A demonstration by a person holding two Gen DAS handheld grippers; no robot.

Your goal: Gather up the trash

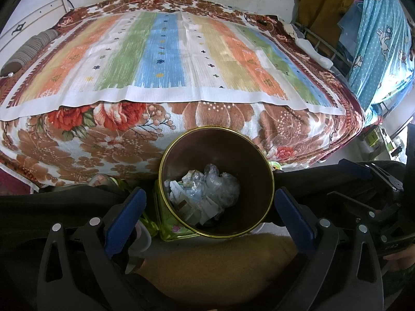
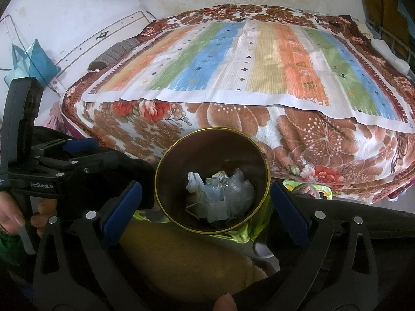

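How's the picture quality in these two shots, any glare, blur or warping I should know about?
Left wrist view: fisheye bows the bed edge, corners go black, the striped cloth looks slightly smeared, and the bin interior is dark though the trash reads clearly. Right wrist view: same warping, wall bright but not blown out, bin shadowed inside.

Glossy metal-rimmed bin holds crumpled clear plastic and paper trash.

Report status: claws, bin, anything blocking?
Left claw open, empty. Right claw open, empty. Bin upright by bed, crumpled trash inside. Nothing blocking the opening.
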